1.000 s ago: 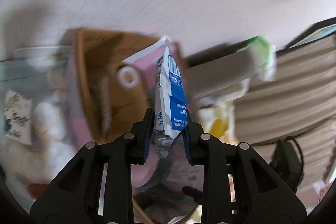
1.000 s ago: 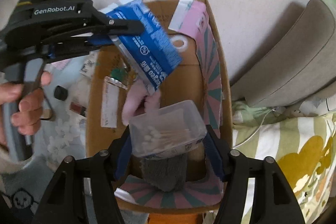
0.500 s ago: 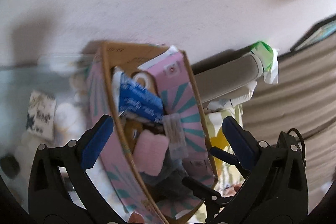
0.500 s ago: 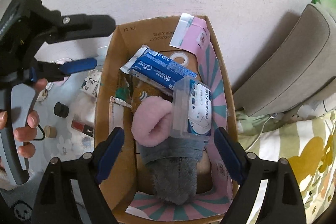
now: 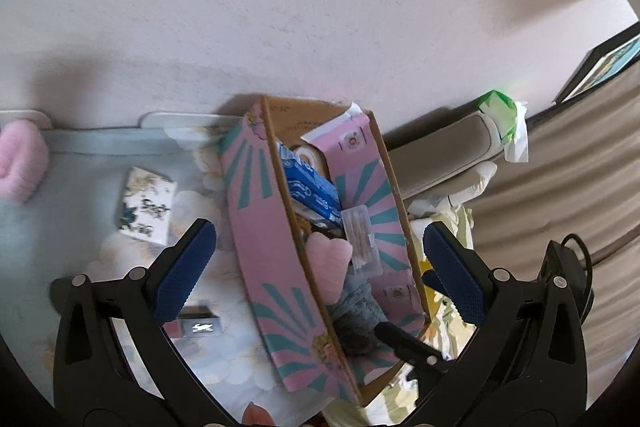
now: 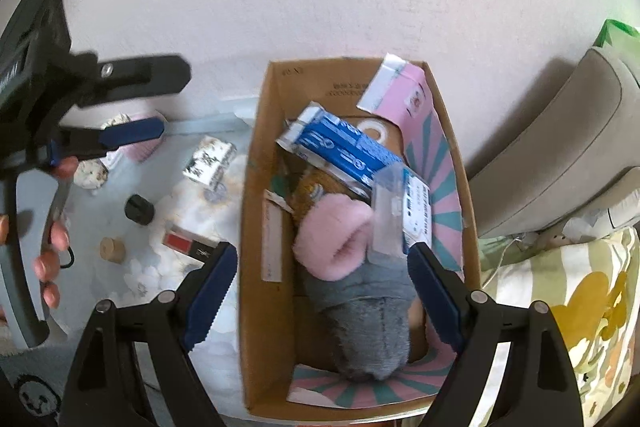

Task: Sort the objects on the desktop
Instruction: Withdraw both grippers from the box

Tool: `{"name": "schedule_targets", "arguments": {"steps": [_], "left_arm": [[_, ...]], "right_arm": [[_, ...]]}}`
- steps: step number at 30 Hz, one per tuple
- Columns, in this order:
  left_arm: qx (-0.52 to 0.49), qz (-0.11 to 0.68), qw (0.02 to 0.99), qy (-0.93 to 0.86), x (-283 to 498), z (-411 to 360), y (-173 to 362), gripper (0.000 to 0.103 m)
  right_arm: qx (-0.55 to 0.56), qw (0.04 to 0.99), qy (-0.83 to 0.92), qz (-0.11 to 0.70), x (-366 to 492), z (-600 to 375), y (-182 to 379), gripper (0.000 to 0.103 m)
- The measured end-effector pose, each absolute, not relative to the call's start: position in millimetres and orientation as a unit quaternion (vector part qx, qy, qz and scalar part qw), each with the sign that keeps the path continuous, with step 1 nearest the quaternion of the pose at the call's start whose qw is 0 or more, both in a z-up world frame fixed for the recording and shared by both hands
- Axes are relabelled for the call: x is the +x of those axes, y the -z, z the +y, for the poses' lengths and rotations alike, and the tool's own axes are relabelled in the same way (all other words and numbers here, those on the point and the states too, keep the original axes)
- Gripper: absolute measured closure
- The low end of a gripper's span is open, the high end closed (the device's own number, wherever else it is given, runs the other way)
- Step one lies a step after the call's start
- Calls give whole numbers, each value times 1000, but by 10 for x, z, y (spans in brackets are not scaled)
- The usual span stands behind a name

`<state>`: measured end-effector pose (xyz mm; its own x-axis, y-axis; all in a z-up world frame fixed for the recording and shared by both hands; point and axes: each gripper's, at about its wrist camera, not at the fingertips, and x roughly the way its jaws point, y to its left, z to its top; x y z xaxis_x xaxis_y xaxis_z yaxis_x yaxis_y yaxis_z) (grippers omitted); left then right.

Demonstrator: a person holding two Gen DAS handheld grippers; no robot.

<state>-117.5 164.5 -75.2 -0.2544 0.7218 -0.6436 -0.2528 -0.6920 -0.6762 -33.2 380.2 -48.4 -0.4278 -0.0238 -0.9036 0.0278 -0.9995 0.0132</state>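
A cardboard box (image 6: pixel 256 187), pink and teal on the outside (image 5: pixel 256 227), stands against the wall. In it lie a blue packet (image 6: pixel 348 151) (image 5: pixel 310 187), a clear cotton-swab case (image 6: pixel 400 211) (image 5: pixel 360 239), a pink fluffy slipper (image 6: pixel 332 239) and a grey fluffy one (image 6: pixel 372 323). My right gripper (image 6: pixel 322 251) hangs open over the box with nothing between its pads. My left gripper (image 5: pixel 316 231) is open wide and holds nothing. It sits back from the box's left side, where the right wrist view shows it (image 6: pixel 160 103) in a person's hand.
On the pale blue cloth left of the box lie a small patterned box (image 6: pixel 208 161), a black cap (image 6: pixel 139 209), a cork (image 6: pixel 112 248) and a red-and-black case (image 6: pixel 184 241). A pink fluffy item (image 5: pixel 20 163) lies far left. A grey cushion (image 6: pixel 560 155) and floral fabric (image 6: pixel 580 307) crowd the right.
The left gripper opened and the blue packet dropped into the box. The right gripper let go of the swab case, which now lies in the box. Both grippers drew back and up.
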Motion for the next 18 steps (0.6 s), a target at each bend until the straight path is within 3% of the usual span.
{"name": "schedule_targets", "arguments": {"steps": [18], "left_arm": [[-468,-128,280,-828,-899,991,325,0]], "right_arm": [[500,39,865,0,-259,3329,155,18]]}}
